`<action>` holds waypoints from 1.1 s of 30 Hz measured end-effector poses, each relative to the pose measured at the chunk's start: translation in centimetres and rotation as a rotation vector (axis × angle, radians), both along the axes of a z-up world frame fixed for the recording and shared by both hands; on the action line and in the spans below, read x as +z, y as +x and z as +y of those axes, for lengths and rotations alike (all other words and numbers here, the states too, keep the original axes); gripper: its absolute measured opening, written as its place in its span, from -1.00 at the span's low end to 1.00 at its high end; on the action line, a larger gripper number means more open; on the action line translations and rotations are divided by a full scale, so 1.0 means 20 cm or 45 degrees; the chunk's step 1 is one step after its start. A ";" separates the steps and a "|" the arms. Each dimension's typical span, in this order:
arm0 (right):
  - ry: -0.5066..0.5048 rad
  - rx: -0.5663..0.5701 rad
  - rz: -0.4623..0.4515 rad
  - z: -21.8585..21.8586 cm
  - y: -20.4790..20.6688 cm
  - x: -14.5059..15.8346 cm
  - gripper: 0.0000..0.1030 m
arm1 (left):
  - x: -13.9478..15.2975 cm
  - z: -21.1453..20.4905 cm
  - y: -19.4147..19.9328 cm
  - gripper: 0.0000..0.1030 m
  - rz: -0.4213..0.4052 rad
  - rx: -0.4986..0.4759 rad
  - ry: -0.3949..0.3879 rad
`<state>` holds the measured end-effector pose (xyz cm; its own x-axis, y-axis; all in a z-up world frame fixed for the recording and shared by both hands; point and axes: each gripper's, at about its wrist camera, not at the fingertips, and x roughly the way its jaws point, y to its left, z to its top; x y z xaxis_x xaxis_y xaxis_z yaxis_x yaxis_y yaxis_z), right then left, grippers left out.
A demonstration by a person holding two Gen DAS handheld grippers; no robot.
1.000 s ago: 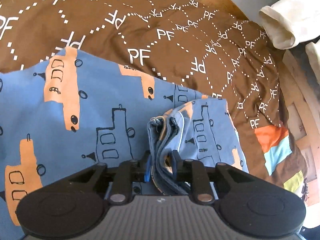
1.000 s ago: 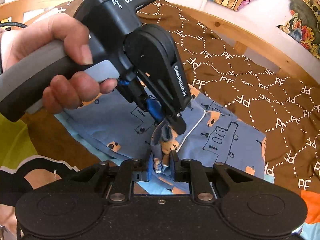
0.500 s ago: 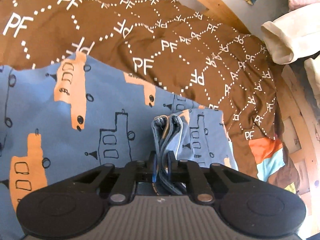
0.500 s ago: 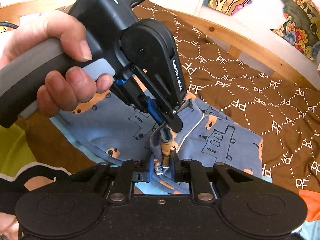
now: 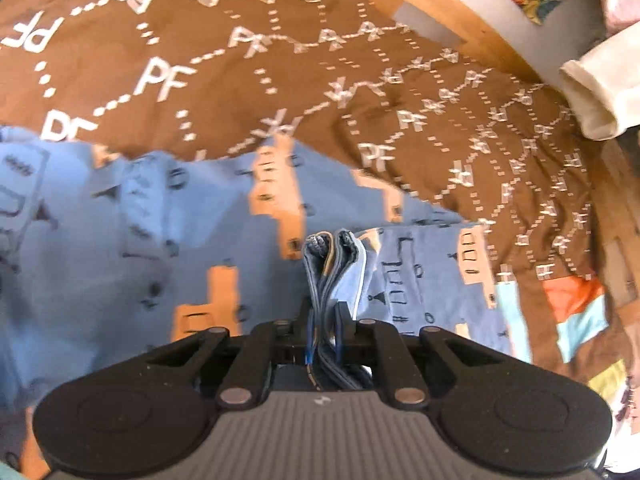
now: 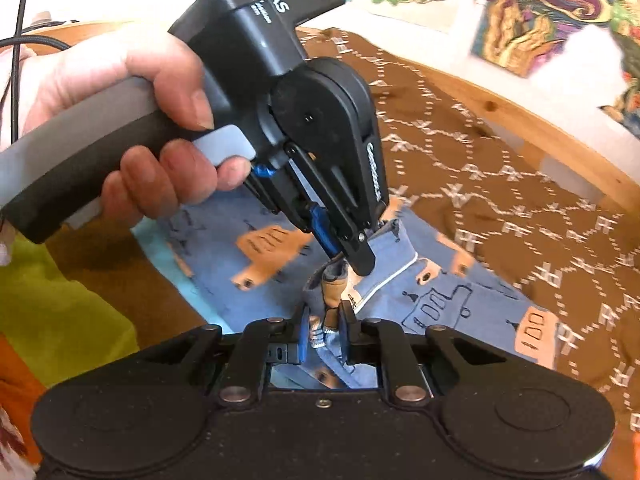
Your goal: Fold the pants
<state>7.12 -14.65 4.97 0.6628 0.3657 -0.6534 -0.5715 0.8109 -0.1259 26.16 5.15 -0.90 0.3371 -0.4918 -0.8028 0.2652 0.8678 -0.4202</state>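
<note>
Blue pants (image 5: pixel 120 240) printed with orange and outlined vehicles lie on a brown bedspread (image 5: pixel 360 80). My left gripper (image 5: pixel 324 312) is shut on a bunched, layered edge of the pants (image 5: pixel 332 248), which sticks up between its fingers. In the right wrist view my right gripper (image 6: pixel 325 316) is shut on the same bunched edge (image 6: pixel 334 288), close below the left gripper (image 6: pixel 352 258). A person's hand (image 6: pixel 120 80) holds the left gripper's handle. The rest of the pants (image 6: pixel 440 308) spreads to the right, flat on the bed.
The brown bedspread (image 6: pixel 480 160) has white "PF" lettering and runs to a curved wooden bed frame (image 6: pixel 520 108). A cream garment (image 5: pixel 600 92) hangs at the far right. Green fabric (image 6: pixel 60 300) lies at the left. Colourful pictures (image 6: pixel 540 20) hang on the wall.
The left gripper's jaws closed tighter on the bunched edge. Both grippers have shifted and risen a little with the edge held; the left view is now blurred.
</note>
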 end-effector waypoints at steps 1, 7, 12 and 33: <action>0.003 0.011 0.013 0.02 0.01 -0.01 -0.69 | -0.02 0.01 0.01 -0.77 0.011 0.001 0.016; 0.013 0.008 0.089 0.02 0.02 -0.07 -0.14 | -0.08 0.04 0.06 -0.51 0.083 0.042 0.005; -0.013 -0.164 -0.036 -0.21 0.00 -0.01 0.60 | 0.00 0.03 0.02 0.27 -0.068 0.086 0.105; -0.181 -0.658 -0.167 -0.68 0.31 -0.08 0.98 | -0.04 -0.09 -0.02 0.94 -0.188 0.053 0.366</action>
<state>13.36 -28.16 3.37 0.8119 -0.1150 -0.5723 -0.0754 0.9516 -0.2981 25.71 3.38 -1.60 0.4752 -0.2355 -0.8478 0.2668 0.9567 -0.1162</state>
